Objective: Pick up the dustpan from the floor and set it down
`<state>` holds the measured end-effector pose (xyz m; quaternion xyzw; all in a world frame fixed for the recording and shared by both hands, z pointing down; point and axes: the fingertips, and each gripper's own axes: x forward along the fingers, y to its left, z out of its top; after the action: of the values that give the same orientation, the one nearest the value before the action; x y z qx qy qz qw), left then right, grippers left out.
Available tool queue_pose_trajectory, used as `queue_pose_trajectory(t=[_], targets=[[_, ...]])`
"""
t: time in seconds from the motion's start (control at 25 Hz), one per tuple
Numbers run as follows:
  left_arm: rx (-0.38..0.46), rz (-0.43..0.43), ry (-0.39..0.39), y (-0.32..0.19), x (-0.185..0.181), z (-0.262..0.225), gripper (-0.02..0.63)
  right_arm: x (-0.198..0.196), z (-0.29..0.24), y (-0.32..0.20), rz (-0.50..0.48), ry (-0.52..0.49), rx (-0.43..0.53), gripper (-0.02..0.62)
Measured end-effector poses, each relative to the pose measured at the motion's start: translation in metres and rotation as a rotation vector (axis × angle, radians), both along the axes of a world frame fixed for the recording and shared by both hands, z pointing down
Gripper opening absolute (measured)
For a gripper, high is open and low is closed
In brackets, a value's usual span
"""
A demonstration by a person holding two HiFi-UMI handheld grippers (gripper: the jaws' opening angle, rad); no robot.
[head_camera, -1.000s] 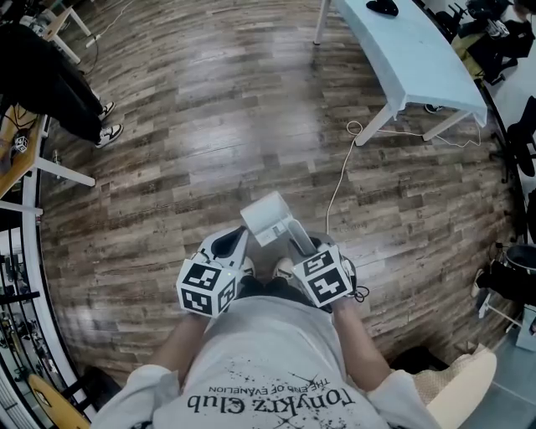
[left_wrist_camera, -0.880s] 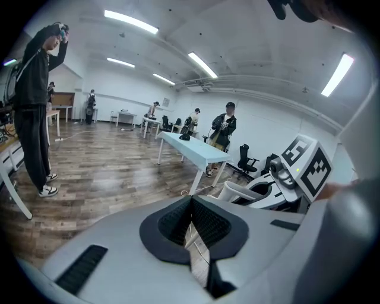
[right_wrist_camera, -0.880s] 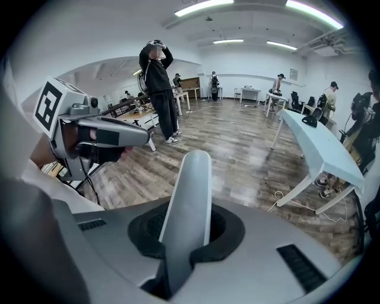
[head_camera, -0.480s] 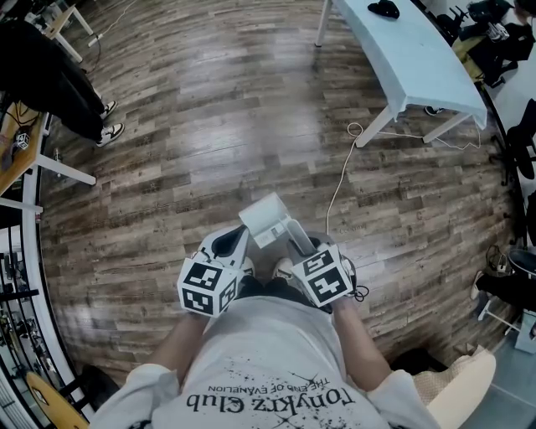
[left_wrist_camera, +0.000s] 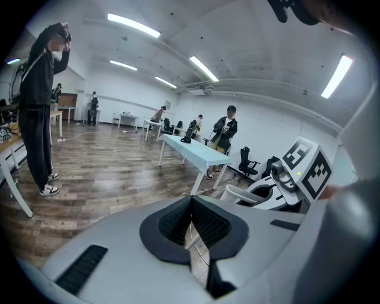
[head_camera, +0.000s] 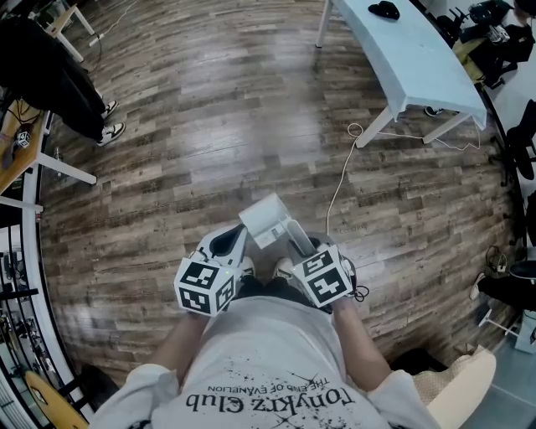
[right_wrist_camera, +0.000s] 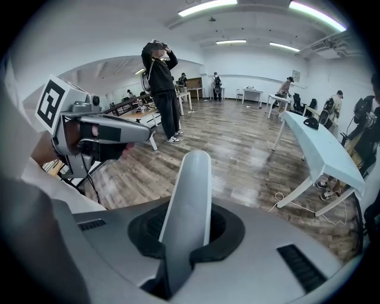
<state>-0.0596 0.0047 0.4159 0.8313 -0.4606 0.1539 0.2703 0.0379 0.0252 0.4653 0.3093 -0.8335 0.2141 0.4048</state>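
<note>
Over floor (head_camera: 209, 142): R gripper (right_wrist_camera: 185, 228) grips dustpan (head_camera: 266, 219), prob. aloft.

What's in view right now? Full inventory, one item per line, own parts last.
dustpan: one, white, held out in front of the person by its handle
table: one, light blue, top right of the head view
small item: one, black, on the table's far end; too small to name
cable: one, white, on the floor from the table leg toward the person
floor: brown wood planks, all round
bystander: one, dark clothes, top left
other people: several, far side of the room
left tool: one, grey with marker cube, jaws together, nothing held
right tool: one, grey with marker cube, shut on the dustpan handle
</note>
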Motion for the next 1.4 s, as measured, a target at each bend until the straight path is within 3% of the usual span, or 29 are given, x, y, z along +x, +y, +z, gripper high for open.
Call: queue_pose_trajectory(t=[0.64,1.4], targets=[[-0.016,0.008,0.004,0.003,-0.004,0.005,0.023,0.000,0.005,-0.003,0.004,0.012,0.006,0.060],[-0.048,0.041,-0.025,-0.015,-0.011,0.027,0.023,-0.003,0.053,-0.025,0.003,0.055,-0.009,0.060]])
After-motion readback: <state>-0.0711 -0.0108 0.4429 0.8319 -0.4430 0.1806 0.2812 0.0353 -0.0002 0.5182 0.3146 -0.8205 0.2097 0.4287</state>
